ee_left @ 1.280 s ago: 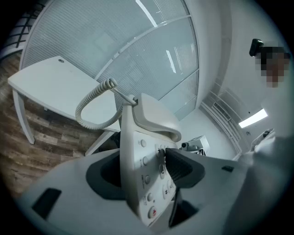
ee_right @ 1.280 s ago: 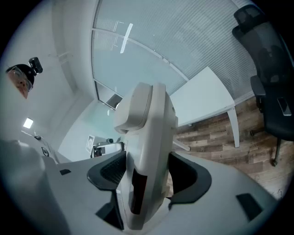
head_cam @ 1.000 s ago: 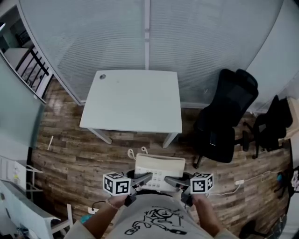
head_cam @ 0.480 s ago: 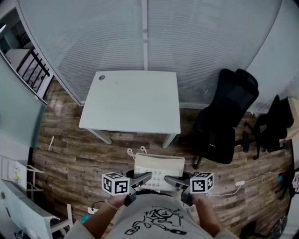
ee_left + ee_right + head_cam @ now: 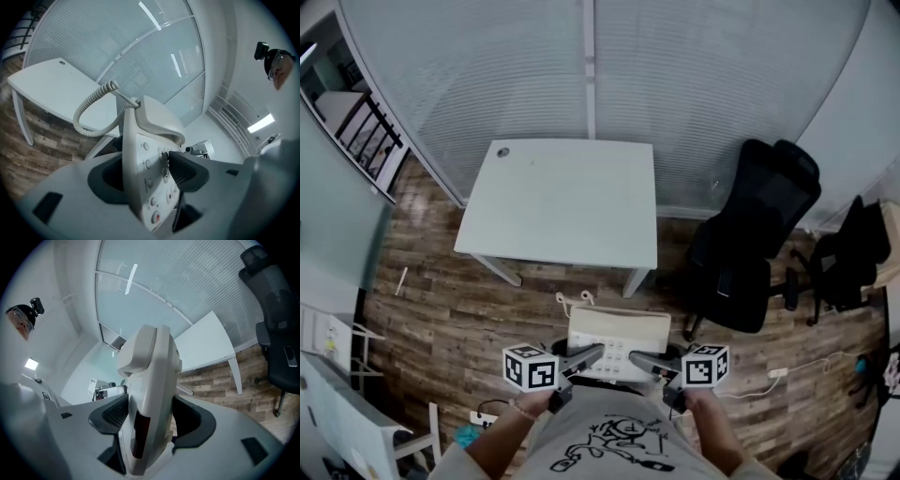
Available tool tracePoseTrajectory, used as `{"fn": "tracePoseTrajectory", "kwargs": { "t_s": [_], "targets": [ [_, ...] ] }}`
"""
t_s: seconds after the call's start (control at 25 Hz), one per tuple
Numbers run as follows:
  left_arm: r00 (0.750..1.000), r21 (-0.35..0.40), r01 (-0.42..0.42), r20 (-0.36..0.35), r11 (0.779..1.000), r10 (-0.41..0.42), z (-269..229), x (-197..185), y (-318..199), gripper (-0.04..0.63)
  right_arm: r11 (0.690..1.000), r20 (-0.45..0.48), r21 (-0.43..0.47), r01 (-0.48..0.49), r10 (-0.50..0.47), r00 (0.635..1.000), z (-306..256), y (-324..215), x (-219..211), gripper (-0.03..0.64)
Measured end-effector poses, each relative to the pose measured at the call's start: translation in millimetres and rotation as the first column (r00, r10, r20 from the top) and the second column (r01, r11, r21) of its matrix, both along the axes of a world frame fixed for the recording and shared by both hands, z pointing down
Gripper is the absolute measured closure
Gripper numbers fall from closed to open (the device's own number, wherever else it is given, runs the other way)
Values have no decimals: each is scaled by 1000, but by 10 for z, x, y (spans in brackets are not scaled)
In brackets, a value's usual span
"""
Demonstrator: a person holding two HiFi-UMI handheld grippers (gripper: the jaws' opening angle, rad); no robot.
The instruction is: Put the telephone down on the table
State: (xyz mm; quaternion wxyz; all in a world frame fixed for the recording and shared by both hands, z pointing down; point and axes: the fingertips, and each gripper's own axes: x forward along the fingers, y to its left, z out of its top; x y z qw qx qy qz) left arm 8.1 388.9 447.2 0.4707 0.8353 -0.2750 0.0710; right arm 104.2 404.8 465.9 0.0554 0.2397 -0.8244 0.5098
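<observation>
Cream-white plastic telephone is hanging in the air over the wood floor, just short of the table's near edge. Its long axis is running side to side, with the keypad facing up and the handset lying along the far side. The left gripper is clamping its left end with jaws partly apart, and the right gripper is pinching the right end likewise. A black chair is standing right of the table.

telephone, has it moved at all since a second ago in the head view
Yes, slightly: the telephone has edged toward the white table, narrowing the gap between them.
</observation>
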Motion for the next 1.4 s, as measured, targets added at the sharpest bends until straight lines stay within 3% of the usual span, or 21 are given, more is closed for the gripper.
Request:
{"fn": "tracePoseTrajectory", "kwargs": {
  "t_s": [0.68, 1.4],
  "targets": [
    [1000, 6, 11, -10, 1000, -11, -22, -12, -330, 341, 1000, 9, -2, -4, 4, 1000, -31, -335, -18, 304],
    [1000, -2, -3, -28, 1000, 3, 6, -269, -1415, 341, 999, 11, -17, -29, 29, 1000, 6, -1396, -280, 304]
  ]
}}
